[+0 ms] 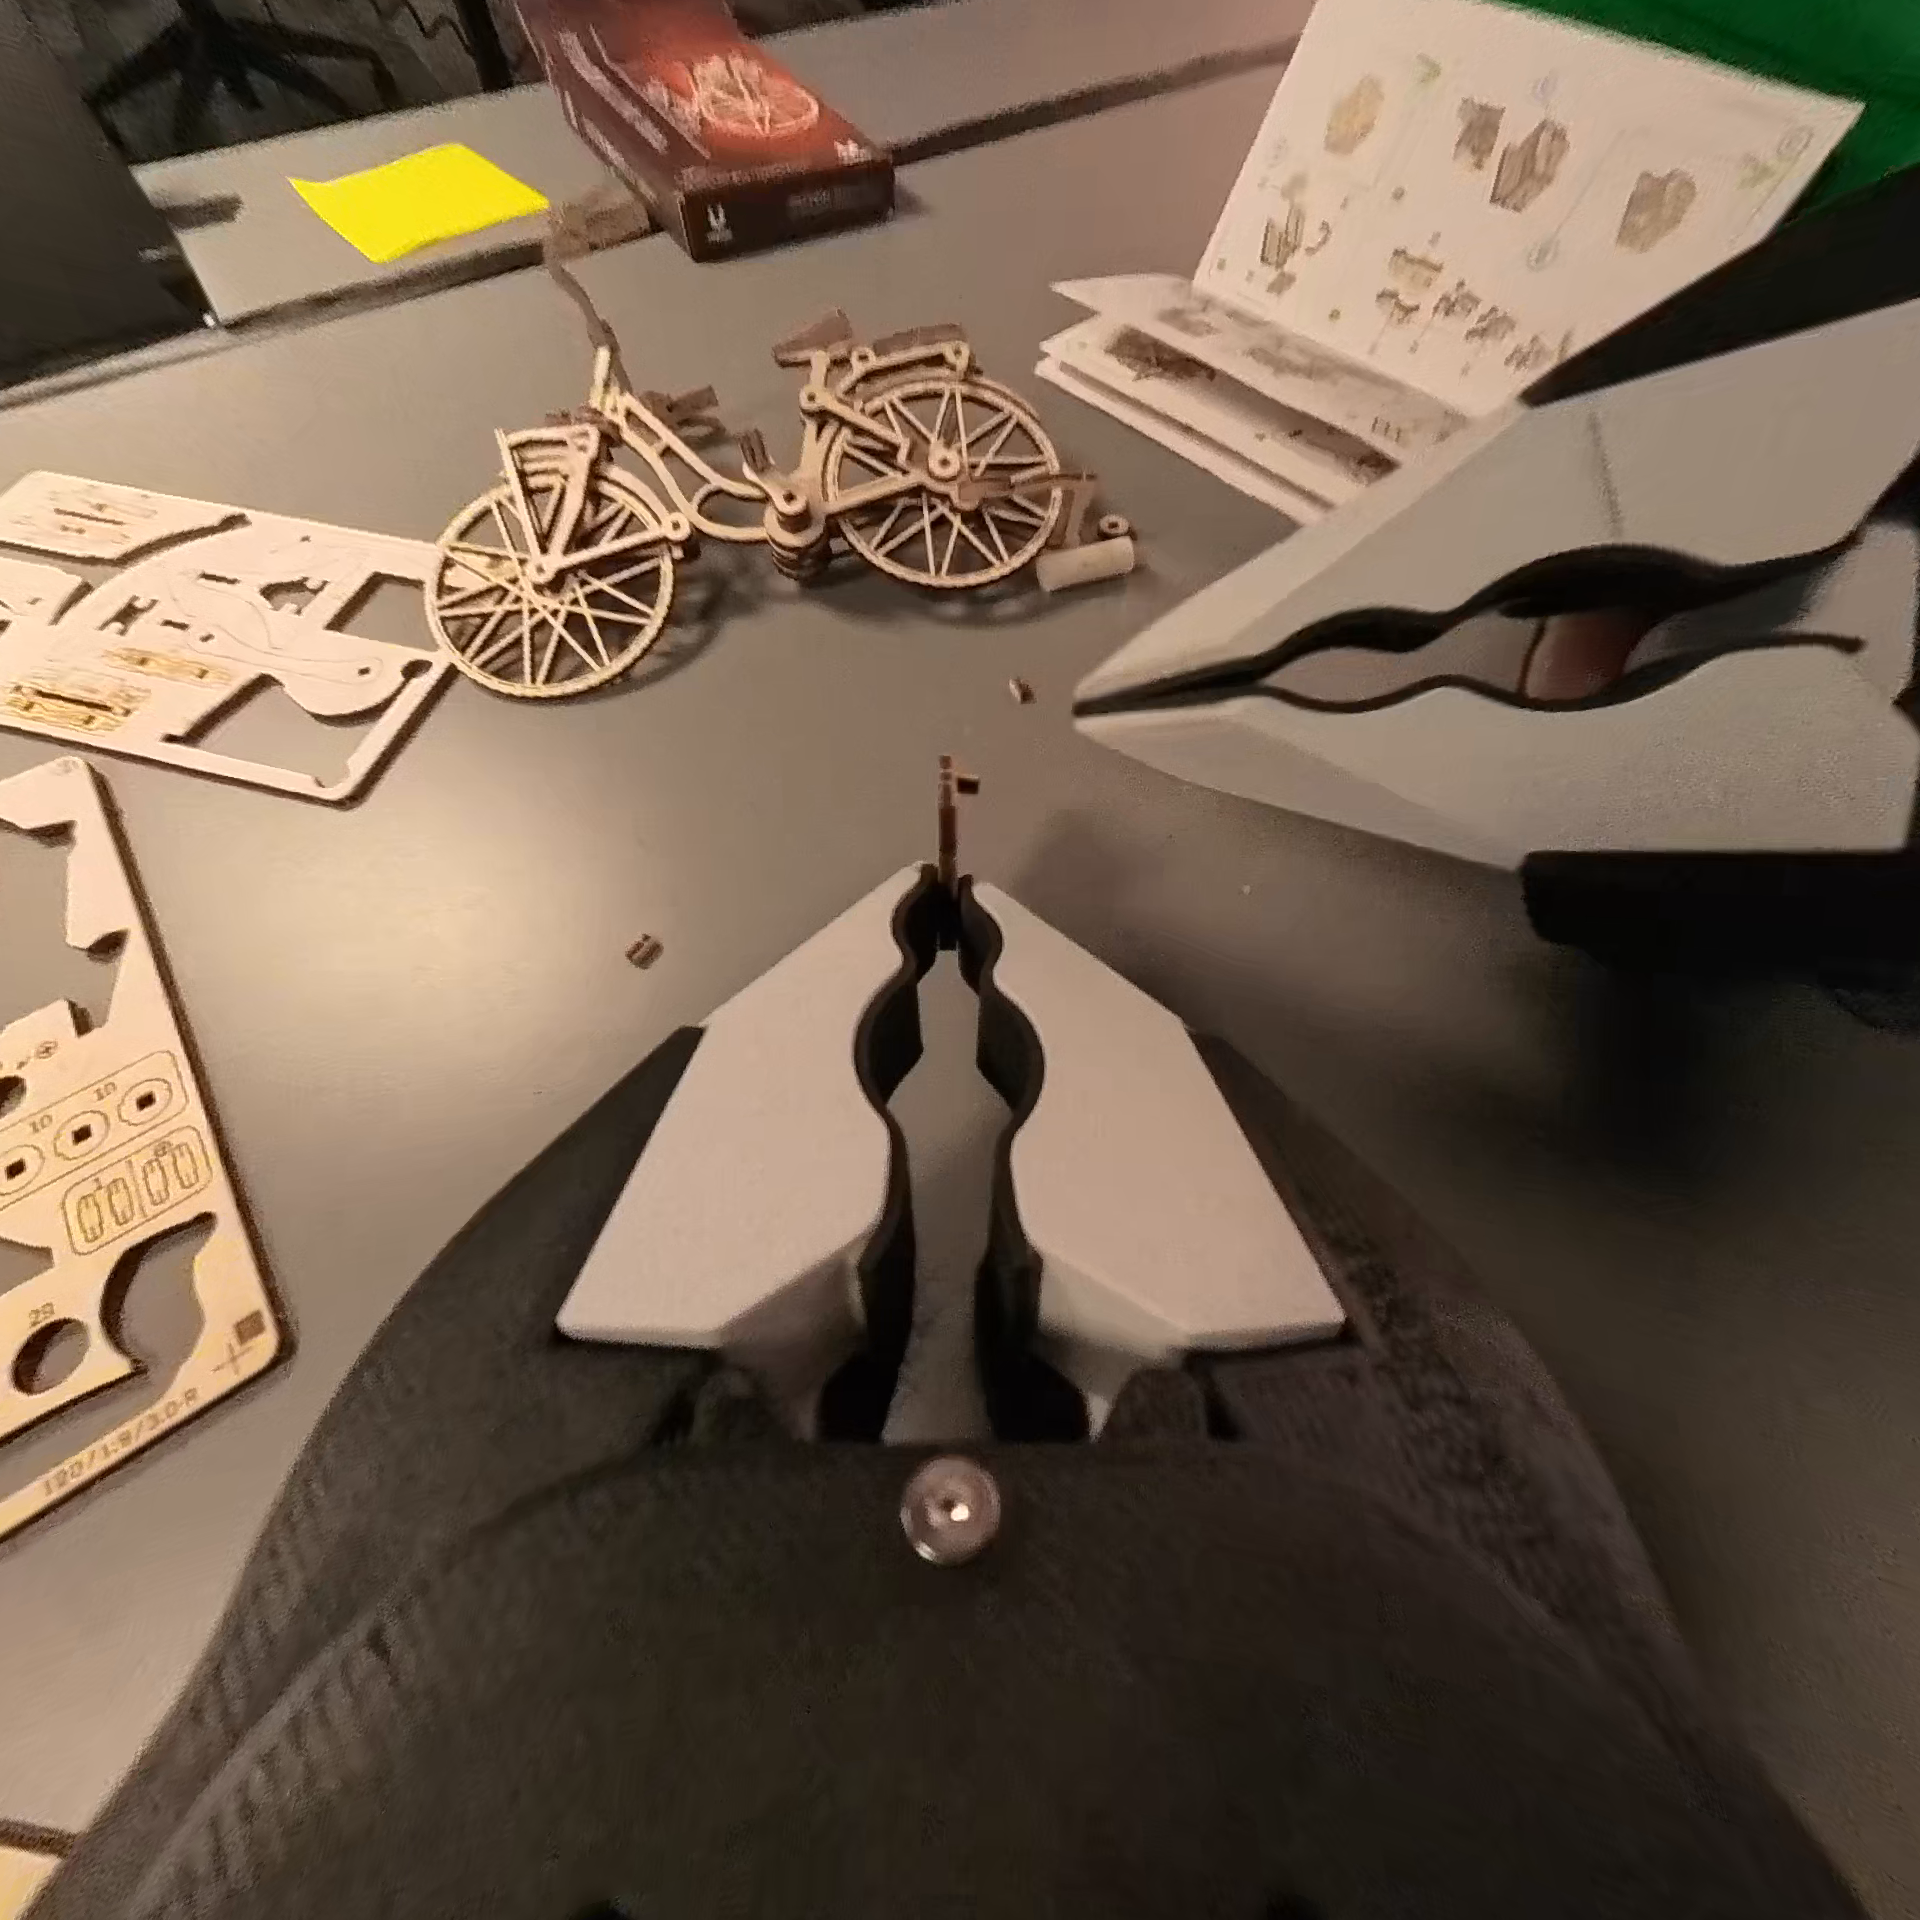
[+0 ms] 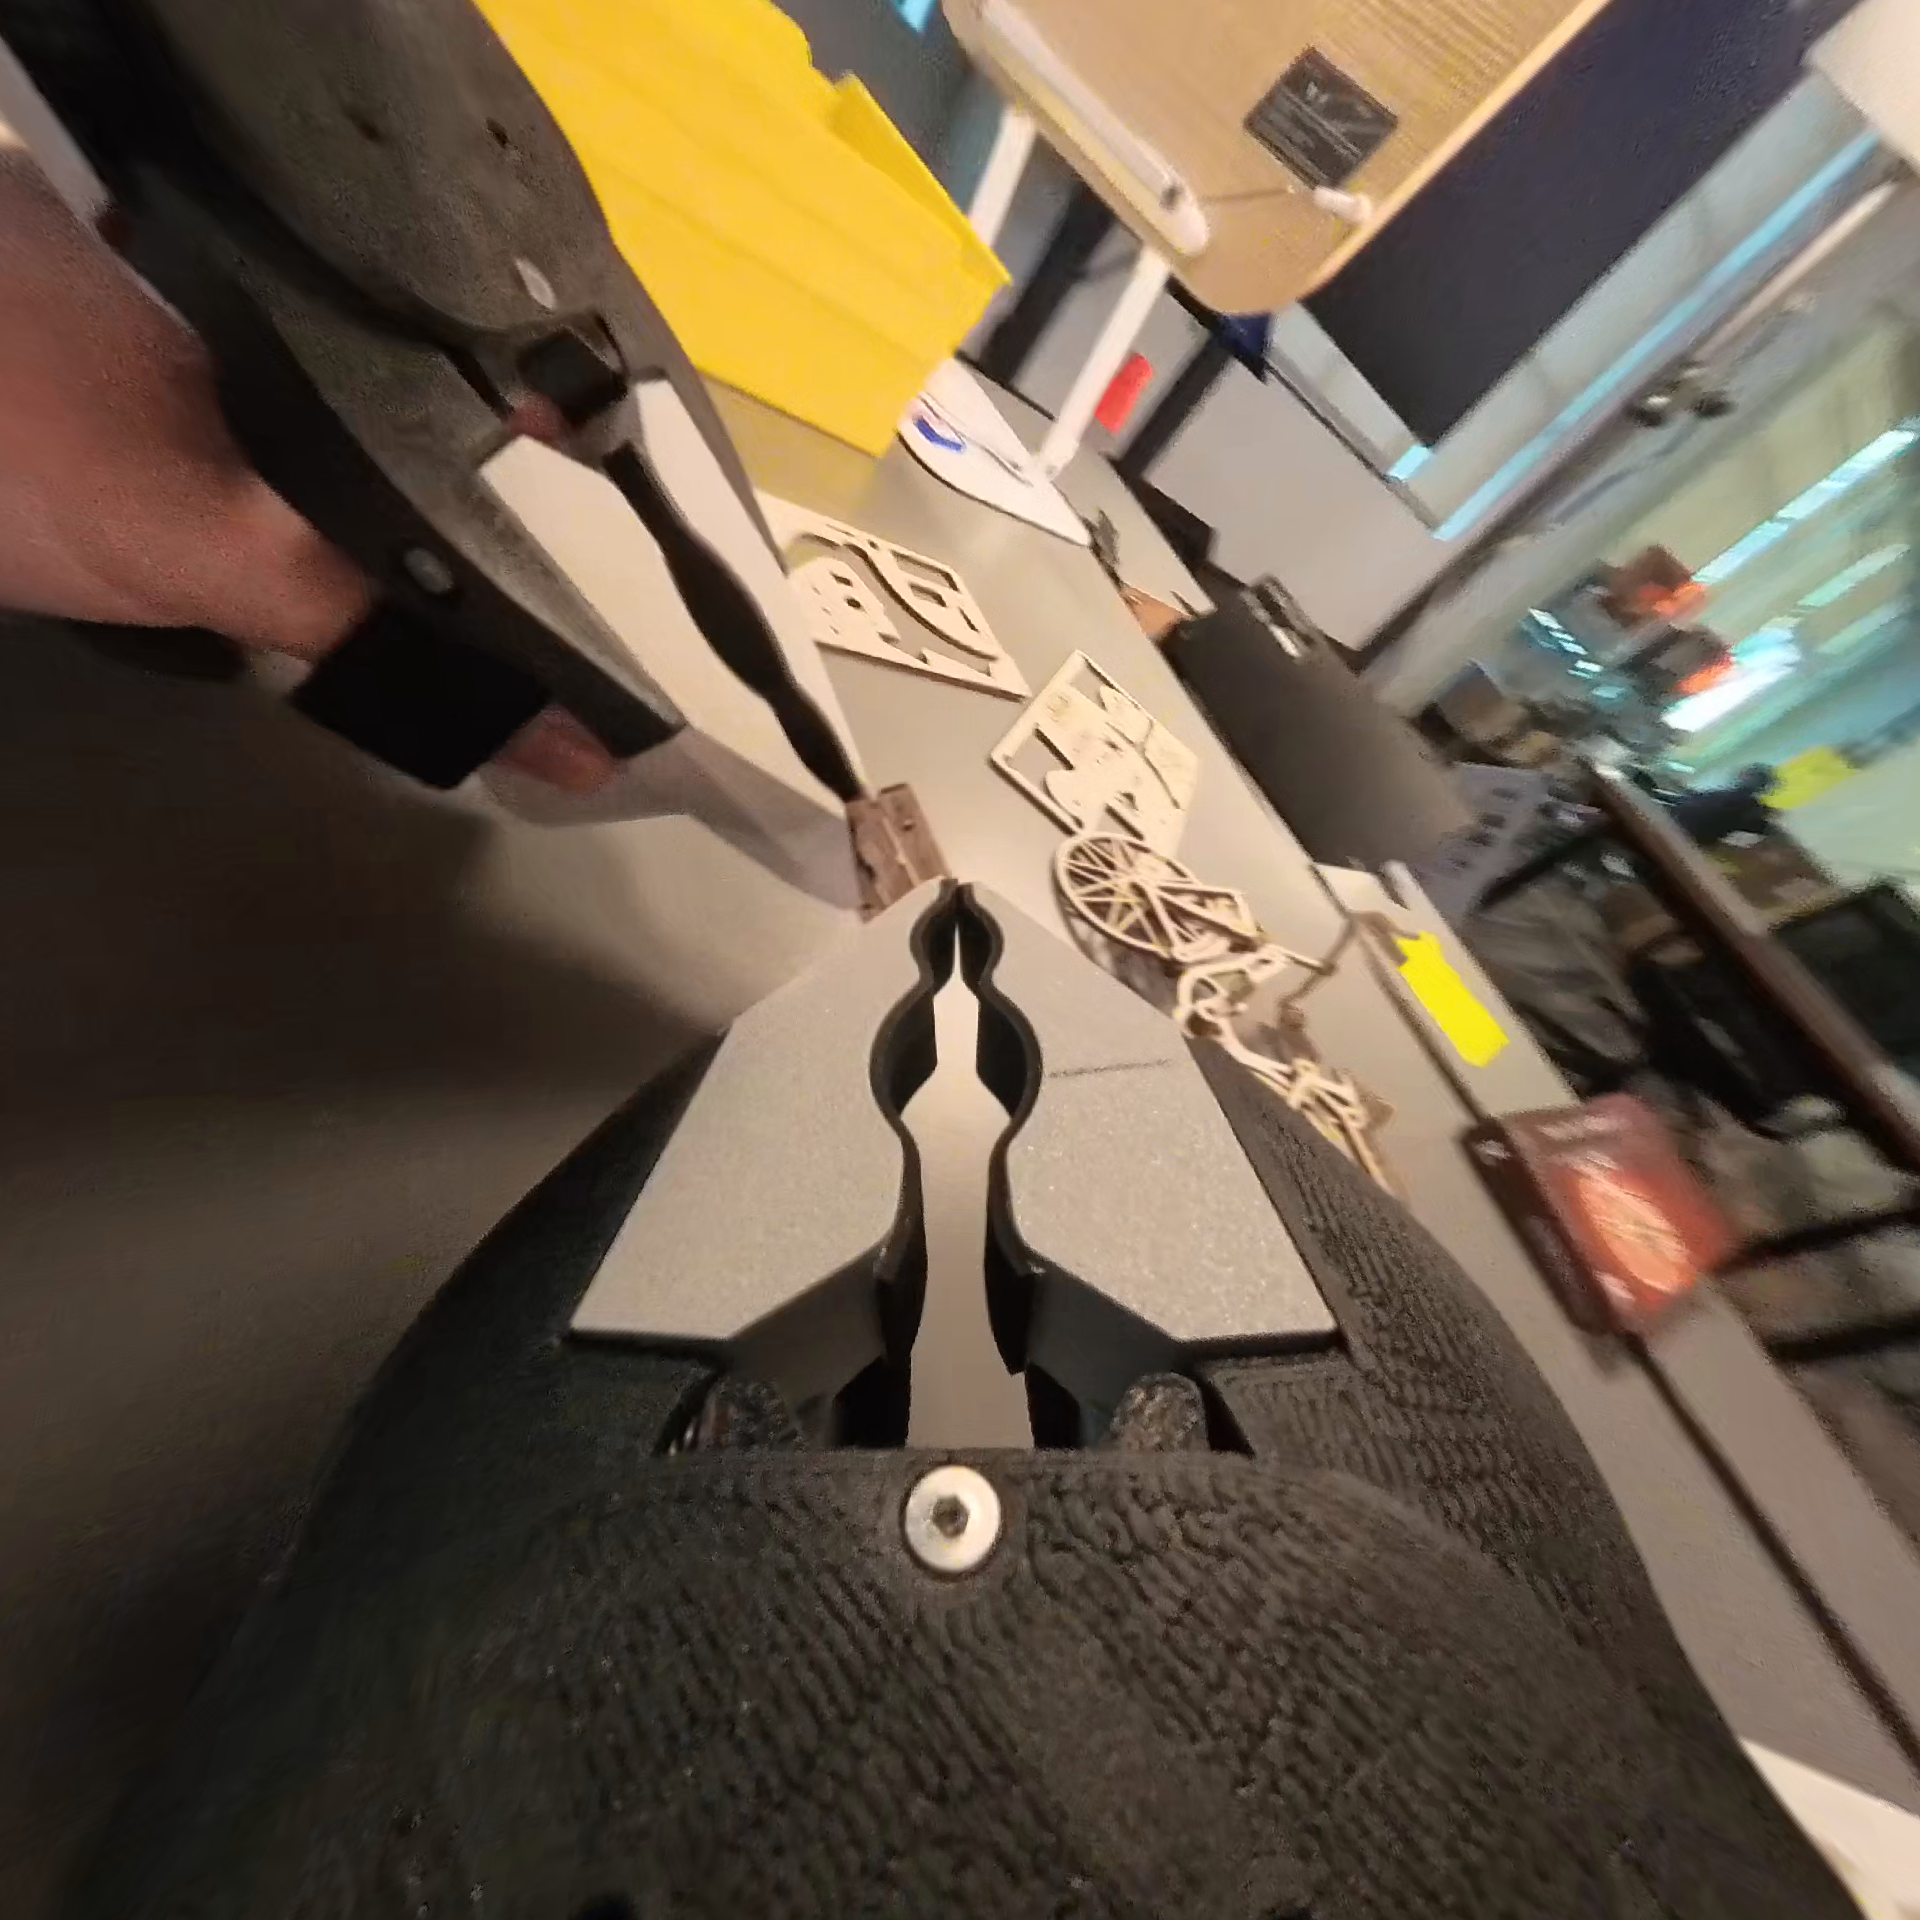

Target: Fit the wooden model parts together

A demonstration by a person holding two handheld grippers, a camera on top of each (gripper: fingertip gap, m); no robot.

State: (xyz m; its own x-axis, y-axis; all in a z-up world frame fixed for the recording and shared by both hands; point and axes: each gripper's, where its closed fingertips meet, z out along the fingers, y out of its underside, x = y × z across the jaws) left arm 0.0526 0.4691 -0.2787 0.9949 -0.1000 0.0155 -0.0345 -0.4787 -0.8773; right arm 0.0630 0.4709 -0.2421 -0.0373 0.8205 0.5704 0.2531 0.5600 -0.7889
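Note:
My left gripper (image 1: 945, 896) is shut on a small thin wooden part (image 1: 948, 816) that sticks out past its tips, above the grey table. It also shows in the right wrist view (image 2: 850, 792), with the brown part (image 2: 896, 844) in its tips. My right gripper (image 2: 956, 916) is shut with nothing seen between its tips, just in front of that part. In the left wrist view its tips (image 1: 1083, 707) sit a little right of the part, apart from it. A wooden bicycle model (image 1: 727, 488) lies on its side farther back.
Punched plywood sheets (image 1: 197, 634) (image 1: 104, 1143) lie at the left. An open instruction booklet (image 1: 1455, 239), a dark box (image 1: 727, 135) and a yellow note (image 1: 416, 197) sit at the back. Tiny loose bits (image 1: 1021, 689) (image 1: 643, 949) lie near the grippers. A yellow bin (image 2: 769, 208) stands beyond.

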